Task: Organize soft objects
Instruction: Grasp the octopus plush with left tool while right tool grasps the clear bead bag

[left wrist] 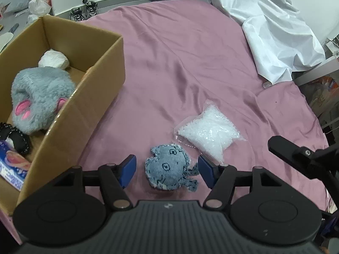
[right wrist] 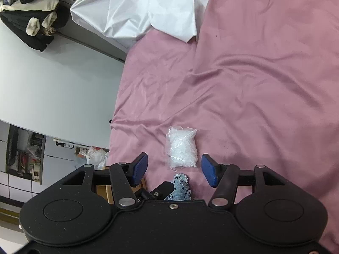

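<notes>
two soft things remain on the pink sheet [left wrist: 190, 63], denim octopus toy [left wrist: 168, 170] and pellet bag [left wrist: 208, 133], both grippers [left wrist: 167, 170] [right wrist: 174, 169] spread, cardboard box [left wrist: 84, 97] on the left partly filled.

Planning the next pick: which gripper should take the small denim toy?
Left. The left gripper is open with the denim toy lying between its jaws, and the cardboard box sits on its side. The right gripper is lined up on the pellet bag instead.
</notes>
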`<state>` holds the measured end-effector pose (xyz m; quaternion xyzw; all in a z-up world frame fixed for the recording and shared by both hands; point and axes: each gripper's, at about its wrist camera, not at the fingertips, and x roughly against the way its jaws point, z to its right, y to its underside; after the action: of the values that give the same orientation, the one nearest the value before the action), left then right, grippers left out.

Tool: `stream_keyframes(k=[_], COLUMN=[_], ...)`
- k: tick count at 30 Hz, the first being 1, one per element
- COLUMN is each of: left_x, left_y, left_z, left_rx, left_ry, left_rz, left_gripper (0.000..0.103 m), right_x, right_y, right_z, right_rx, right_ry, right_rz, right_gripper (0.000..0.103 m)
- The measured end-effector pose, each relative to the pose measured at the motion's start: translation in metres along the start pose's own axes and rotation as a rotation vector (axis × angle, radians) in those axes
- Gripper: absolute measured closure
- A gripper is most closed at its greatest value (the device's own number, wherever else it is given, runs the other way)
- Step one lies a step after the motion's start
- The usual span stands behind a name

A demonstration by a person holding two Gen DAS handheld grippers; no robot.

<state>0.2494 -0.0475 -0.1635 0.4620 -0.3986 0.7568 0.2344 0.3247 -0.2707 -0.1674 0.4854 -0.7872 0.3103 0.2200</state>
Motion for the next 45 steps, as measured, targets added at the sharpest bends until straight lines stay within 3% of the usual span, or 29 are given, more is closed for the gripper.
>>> stream_keyframes(k=[12, 14, 19, 27, 33, 34, 38, 45], left_x=[-0.03, -0.031, -0.03, -0.025, -0.018, -0.017, -0.005, 0.029], left_y=[-0.004, -0.005, -0.007, -0.018, -0.02, -0.021, -0.023, -0.03], left_z=[-0.013, -0.011, -0.007, -0.003, -0.007, -0.008, -0.009, -0.012], left_rx=[0.094, 0.085, 0.056, 0.015, 0.005, 0.007, 0.001, -0.016], left_ry=[0.027, 0.009, 0.0, -0.009, -0.02, -0.02, -0.013, 0.009], left_rz=[-0.091, -0.077, -0.075, -0.062, -0.051, -0.048, -0.025, 0.047], left_gripper=[0.054, 0.068, 0.076, 0.077, 0.077, 0.077, 0.077, 0.077], right_x=[-0.024, -0.028, -0.04, -0.06, -0.068, -0.069, -0.06, -0.029], right_y=[-0.001, -0.002, -0.004, 0.0, 0.001, 0.001, 0.002, 0.001], right_z=[-0.001, -0.002, -0.001, 0.0, 0.001, 0.001, -0.006, -0.02], right_rx=[0.019, 0.031, 0.036, 0.049, 0.068, 0.07, 0.114, 0.149], right_ry=[-0.002, 0.009, 0.023, 0.07, 0.068, 0.071, 0.077, 0.031], right_rz=[-0.048, -0.05, -0.062, -0.093, -0.127, -0.128, -0.103, -0.034], right_gripper=[0.046, 0.046, 0.046, 0.047, 0.068, 0.076, 0.091, 0.096])
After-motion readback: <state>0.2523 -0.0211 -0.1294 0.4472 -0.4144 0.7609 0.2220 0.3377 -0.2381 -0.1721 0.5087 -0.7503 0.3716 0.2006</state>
